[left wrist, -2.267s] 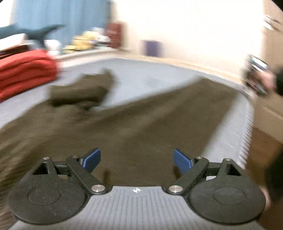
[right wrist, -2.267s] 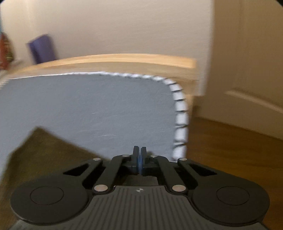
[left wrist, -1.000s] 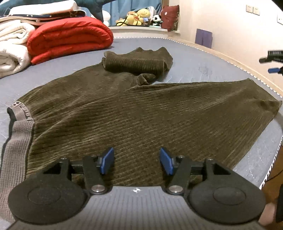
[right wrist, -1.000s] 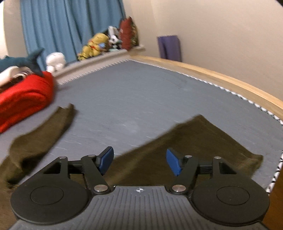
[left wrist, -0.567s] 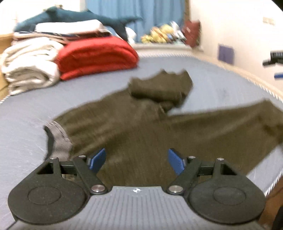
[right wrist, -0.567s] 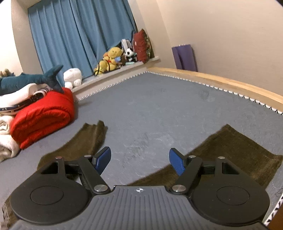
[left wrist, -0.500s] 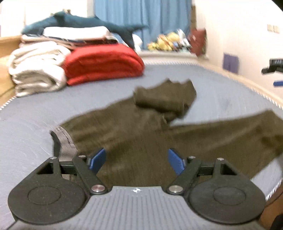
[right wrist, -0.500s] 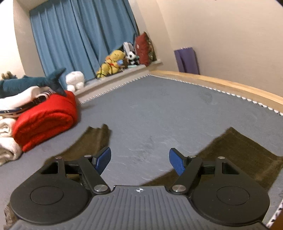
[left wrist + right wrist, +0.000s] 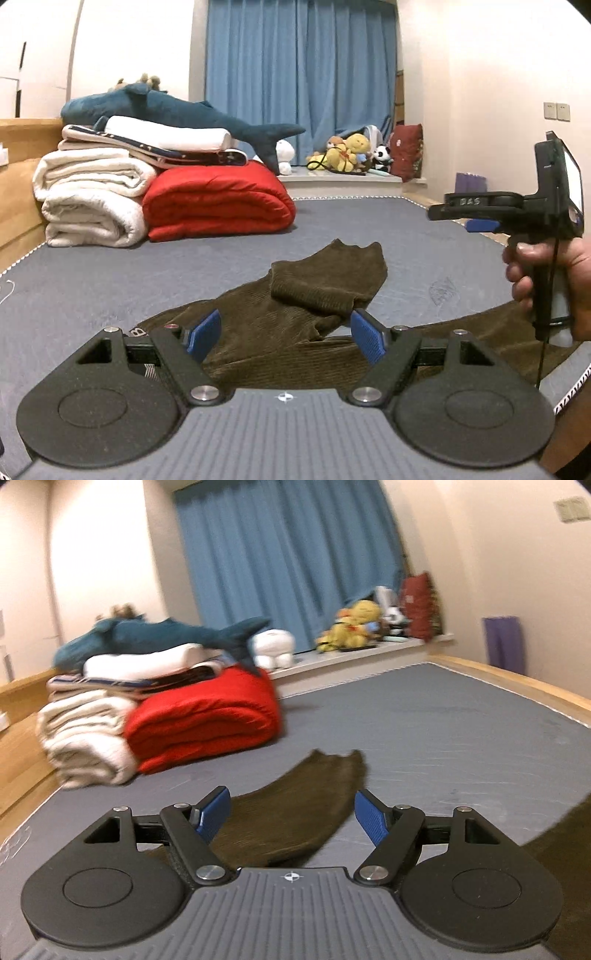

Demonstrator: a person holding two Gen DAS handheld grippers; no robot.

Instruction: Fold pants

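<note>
Dark olive corduroy pants (image 9: pixel 280 328) lie spread on the grey mattress (image 9: pixel 110 280). One leg (image 9: pixel 325 284) is folded back on itself; the other leg (image 9: pixel 491 325) runs off to the right. My left gripper (image 9: pixel 285 334) hovers above the waist end, open, with nothing between its blue pads (image 9: pixel 203 334). My right gripper (image 9: pixel 454 219), held in a hand (image 9: pixel 576 280), hangs above the right leg. In the right wrist view my right gripper (image 9: pixel 291 816) is open and empty above the folded leg (image 9: pixel 295 808).
A folded red quilt (image 9: pixel 218 203), white blankets (image 9: pixel 88 206) and a blue shark plush (image 9: pixel 173 110) are stacked at the head of the mattress. Soft toys (image 9: pixel 343 151) sit on the sill under blue curtains. The mattress edge (image 9: pixel 576 384) is at the near right.
Both grippers have risen and tipped up, so more of the room shows. The left jaws have widened. The right gripper has swung left toward the folded leg. The pants lie as before.
</note>
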